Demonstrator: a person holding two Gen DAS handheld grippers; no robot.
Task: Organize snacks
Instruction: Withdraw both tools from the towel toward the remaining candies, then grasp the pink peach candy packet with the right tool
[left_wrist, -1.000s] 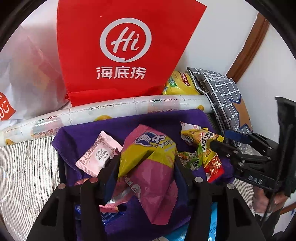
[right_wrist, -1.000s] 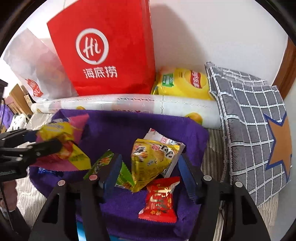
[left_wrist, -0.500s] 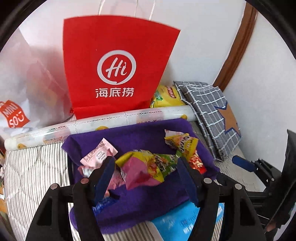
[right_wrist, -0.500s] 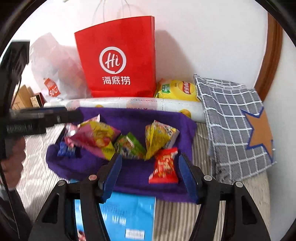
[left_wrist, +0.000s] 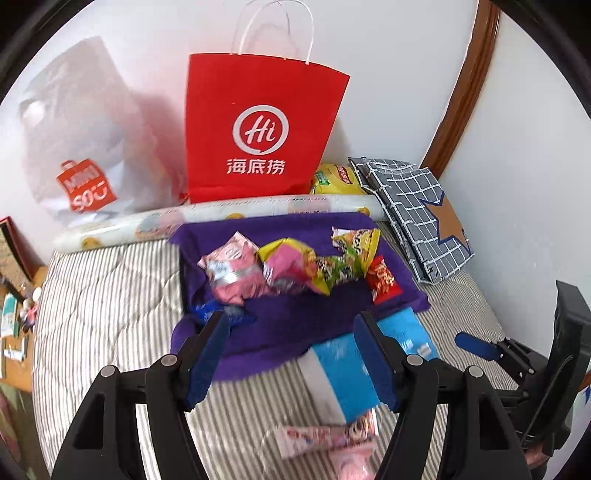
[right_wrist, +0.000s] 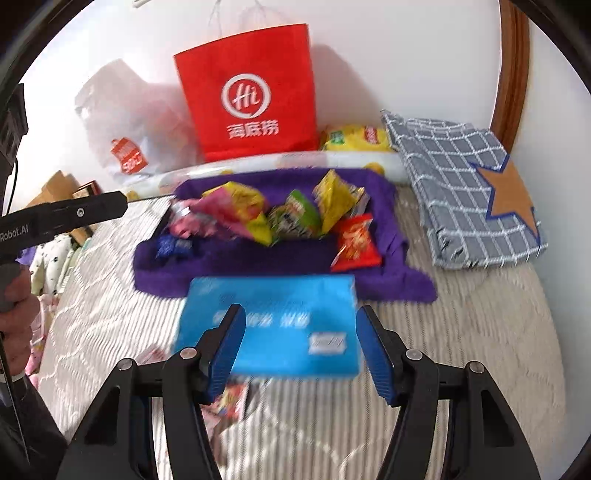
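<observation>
Striped bedspread (right_wrist: 480, 332) — blurred pink packets (left_wrist: 325, 439) behind empty left fingers (left_wrist: 207, 354).

My left tool (left_wrist: 290, 350) points steeply downward, its two blue-padded fingers (left_wrist: 207, 354) standing apart with nothing between them. My right tool (right_wrist: 300, 347) tilts down the same way, its fingers (right_wrist: 227, 347) likewise spread and gripping nothing. In the right wrist view my left hand (right_wrist: 16, 321) shows at the left edge, wrapped round the handle of its tool, with a dark sleeve below it.
</observation>
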